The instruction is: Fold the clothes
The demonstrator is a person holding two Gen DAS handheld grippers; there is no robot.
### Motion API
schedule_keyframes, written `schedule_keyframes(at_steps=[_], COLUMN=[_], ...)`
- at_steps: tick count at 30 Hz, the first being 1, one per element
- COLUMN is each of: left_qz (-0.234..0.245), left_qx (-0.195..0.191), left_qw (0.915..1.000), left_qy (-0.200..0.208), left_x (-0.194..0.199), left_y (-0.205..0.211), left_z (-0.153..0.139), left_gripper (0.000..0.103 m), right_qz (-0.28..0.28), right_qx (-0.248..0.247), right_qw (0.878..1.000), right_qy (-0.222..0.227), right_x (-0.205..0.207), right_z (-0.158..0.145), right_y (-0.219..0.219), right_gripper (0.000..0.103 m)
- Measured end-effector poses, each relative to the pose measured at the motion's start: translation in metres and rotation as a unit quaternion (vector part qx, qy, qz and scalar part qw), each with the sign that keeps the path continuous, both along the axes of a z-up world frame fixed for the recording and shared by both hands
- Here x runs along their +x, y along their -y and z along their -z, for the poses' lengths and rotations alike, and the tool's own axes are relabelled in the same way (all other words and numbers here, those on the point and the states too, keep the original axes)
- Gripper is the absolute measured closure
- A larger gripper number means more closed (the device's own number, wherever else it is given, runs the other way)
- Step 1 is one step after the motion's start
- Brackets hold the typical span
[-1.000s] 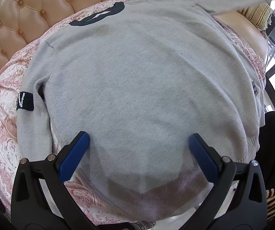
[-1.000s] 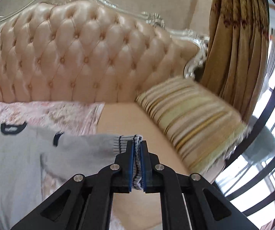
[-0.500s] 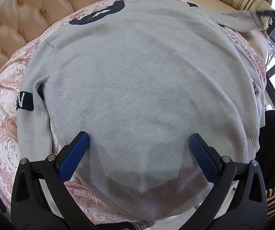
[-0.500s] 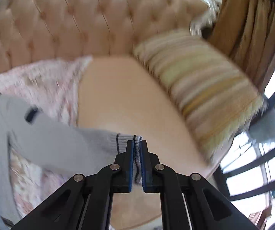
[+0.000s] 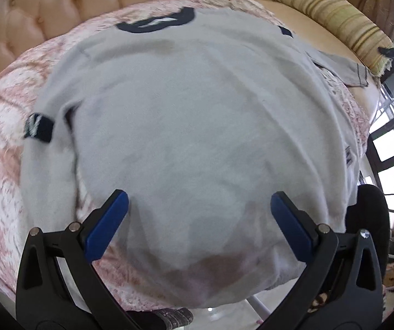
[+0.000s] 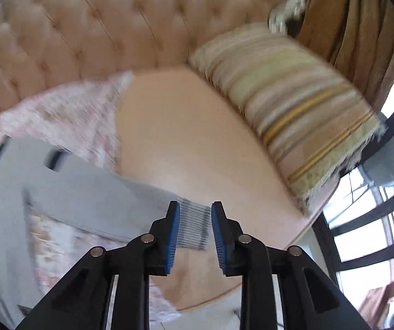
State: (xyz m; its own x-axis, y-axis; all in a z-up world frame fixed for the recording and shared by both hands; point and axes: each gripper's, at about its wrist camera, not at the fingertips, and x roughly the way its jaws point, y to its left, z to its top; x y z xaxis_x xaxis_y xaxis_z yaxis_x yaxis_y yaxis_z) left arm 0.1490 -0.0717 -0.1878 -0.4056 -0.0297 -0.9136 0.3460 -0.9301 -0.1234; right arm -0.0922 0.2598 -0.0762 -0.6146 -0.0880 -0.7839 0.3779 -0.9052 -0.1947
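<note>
Sweater [image 5: 197, 126] first: we see a pale grey knit lying flat and face-down or face-up, we cannot tell which, on a pink patterned throw [image 5: 1, 181] that covers the sofa seat. Its long axis runs from the near hem to the dark navy collar [image 5: 155, 23] at the far side, toward the tufted backrest [image 5: 45, 8]. The left sleeve lies folded down along the body, with a navy patch [image 5: 38, 128] on it. The right sleeve [image 6: 92, 200] stretches out to the right, off the throw and onto the bare beige seat cushion [image 6: 191, 143], ending in a ribbed cuff [image 6: 195, 224].

Around it we find a cream buttoned sofa, a striped cushion [image 6: 287, 101] at the right end, a gold curtain [image 6: 350, 24] and dark-framed windows [image 6: 367, 233] beyond.

Our left hand-held gripper [image 5: 199, 206] hovers over the near part of the sweater, jaws spread wide, holding nothing. Our right hand-held gripper [image 6: 195, 233] points down at the cuff, its blue pads [image 6: 172, 236] parted a little on either side of it; the cuff lies on the cushion between them, not pinched.
</note>
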Motion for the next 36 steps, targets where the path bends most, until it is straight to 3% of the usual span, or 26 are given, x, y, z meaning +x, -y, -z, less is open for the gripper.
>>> schedule_keyframes(at_steps=[2,3,4,5,8,12,13,17,21,24,27,29,31,34,36], left_qz=[-0.005,0.001,0.007,0.016,0.044,0.07,0.071,0.068,0.066,0.065,0.064,0.064,0.057,0.03,0.027], left_qx=[-0.014,-0.009,-0.006,-0.01,-0.024,-0.055,-0.054,-0.043,-0.047,-0.048,-0.048,-0.043,-0.038,-0.01,0.014], left_qw=[0.9998,0.9998,0.9997,0.9997,0.9987,0.996,0.996,0.9967,0.9966,0.9966,0.9965,0.9966,0.9972,0.9994,0.9995], left_qy=[-0.015,-0.02,-0.023,-0.014,0.012,0.011,0.011,0.013,0.017,0.019,0.025,0.027,0.031,0.013,-0.01], left_x=[0.009,0.011,0.012,0.011,0.008,0.011,0.011,0.01,0.011,0.01,0.01,0.011,0.012,0.021,0.026], left_y=[0.001,-0.002,-0.004,-0.004,-0.006,-0.011,-0.01,-0.004,-0.001,0.0,0.004,0.009,0.015,0.026,0.03], left_z=[0.0,-0.001,-0.001,0.003,0.015,0.021,0.021,0.021,0.022,0.023,0.023,0.023,0.02,0.005,-0.005], left_gripper=[0.0,0.0,0.0,0.0,0.0,0.0,0.0,0.0,0.0,0.0,0.0,0.0,0.0,0.0,0.0], right_qz=[-0.034,-0.074,-0.113,-0.142,-0.231,-0.231,-0.235,-0.231,-0.189,-0.225,-0.239,-0.238,-0.211,-0.147,-0.162], right_qx=[-0.041,-0.066,-0.073,-0.068,-0.05,-0.07,-0.079,-0.089,-0.088,-0.126,-0.098,-0.127,-0.125,-0.1,-0.119], right_qw=[0.998,0.995,0.991,0.988,0.97,0.96,0.959,0.957,0.965,0.953,0.948,0.944,0.951,0.968,0.966], right_qy=[-0.025,-0.028,-0.019,-0.001,0.051,0.139,0.138,0.151,0.161,0.157,0.188,0.191,0.191,0.178,0.165], right_x=[0.043,0.068,0.091,0.109,0.163,0.169,0.17,0.164,0.159,0.172,0.172,0.164,0.154,0.149,0.159], right_z=[-0.012,-0.011,0.001,0.018,0.07,0.127,0.133,0.13,0.112,0.099,0.122,0.131,0.132,0.117,0.099], right_y=[0.022,0.037,0.052,0.066,0.106,0.109,0.104,0.088,0.087,0.103,0.115,0.1,0.084,0.073,0.077], right_gripper=[0.06,0.042,0.026,0.022,0.024,0.025,0.025,0.026,0.024,0.024,0.024,0.024,0.031,0.027,0.027])
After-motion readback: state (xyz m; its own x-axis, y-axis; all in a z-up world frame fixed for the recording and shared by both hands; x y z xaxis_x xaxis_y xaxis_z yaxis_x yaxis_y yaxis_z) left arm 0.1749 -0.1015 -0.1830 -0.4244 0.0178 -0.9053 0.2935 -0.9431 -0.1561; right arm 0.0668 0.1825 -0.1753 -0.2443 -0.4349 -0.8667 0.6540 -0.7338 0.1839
